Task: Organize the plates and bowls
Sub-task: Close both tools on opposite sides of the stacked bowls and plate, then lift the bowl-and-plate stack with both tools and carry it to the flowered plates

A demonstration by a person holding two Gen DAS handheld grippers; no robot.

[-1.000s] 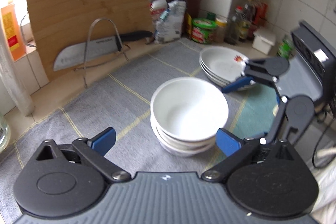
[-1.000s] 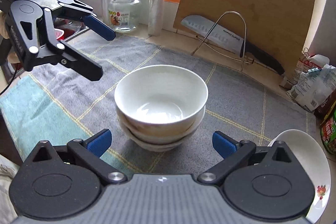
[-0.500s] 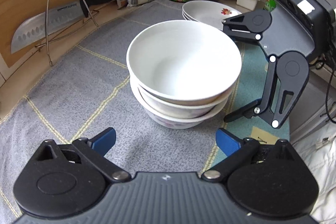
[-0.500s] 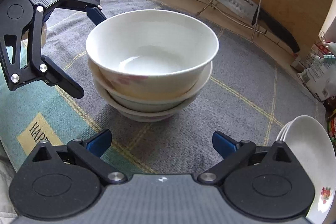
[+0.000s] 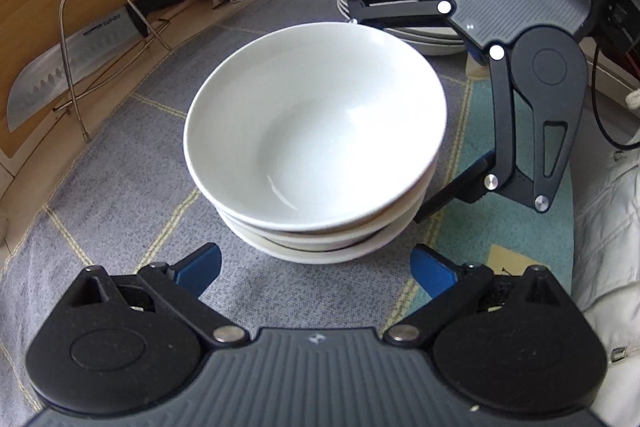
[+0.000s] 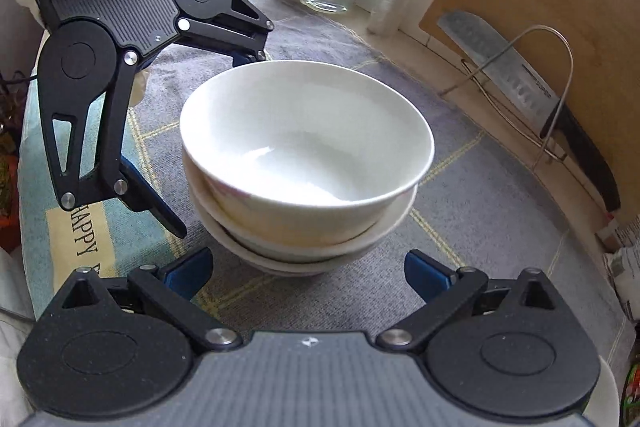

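Left gripper [image 5: 316,267] jaws stood wide apart, empty, just short of the bowl stack [image 5: 316,131]. Right gripper [image 6: 307,271] jaws likewise apart, w/ nothing between, facing the stack from the opposite side. Three white bowls nested upright, mouths up, top one empty, on the grey towel [image 5: 120,187] over the worktop. Plate stack [image 5: 420,39] lay behind.

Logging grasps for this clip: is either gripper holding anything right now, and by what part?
Nothing is held. Both the left gripper and the right gripper are open, flanking the bowl stack without touching it.
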